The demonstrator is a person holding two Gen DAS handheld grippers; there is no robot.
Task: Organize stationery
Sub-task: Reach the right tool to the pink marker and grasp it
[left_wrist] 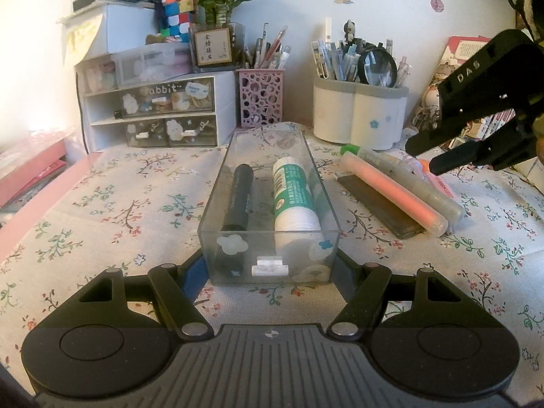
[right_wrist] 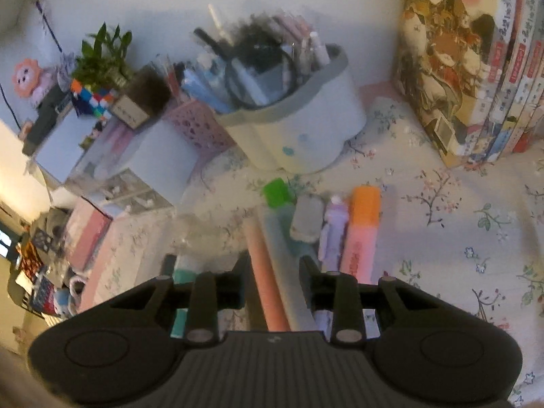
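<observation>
A clear plastic drawer (left_wrist: pixel 217 183) lies lengthwise on the floral cloth, and my left gripper (left_wrist: pixel 272 265) is shut on its near end, one finger on each side wall. Inside it lie a black marker (left_wrist: pixel 238 197) and a white-and-green glue stick (left_wrist: pixel 294 197). To its right lie a dark flat bar (left_wrist: pixel 380 204), a pink tube (left_wrist: pixel 394 190) and a clear tube with a green cap (left_wrist: pixel 408 176). My right gripper (right_wrist: pixel 273 272) hangs open in the air above these tubes, pads touching nothing. Beside them lie a grey eraser (right_wrist: pixel 306 219), a purple pen (right_wrist: pixel 335 231) and an orange-pink highlighter (right_wrist: pixel 362 227).
A white pen holder (left_wrist: pixel 357 119) full of pens and a pink perforated holder (left_wrist: pixel 261 102) stand behind the drawer. A small drawer cabinet (left_wrist: pixel 153 112) with a plant on it is at the back left. Books (right_wrist: pixel 476 85) stand at the back right.
</observation>
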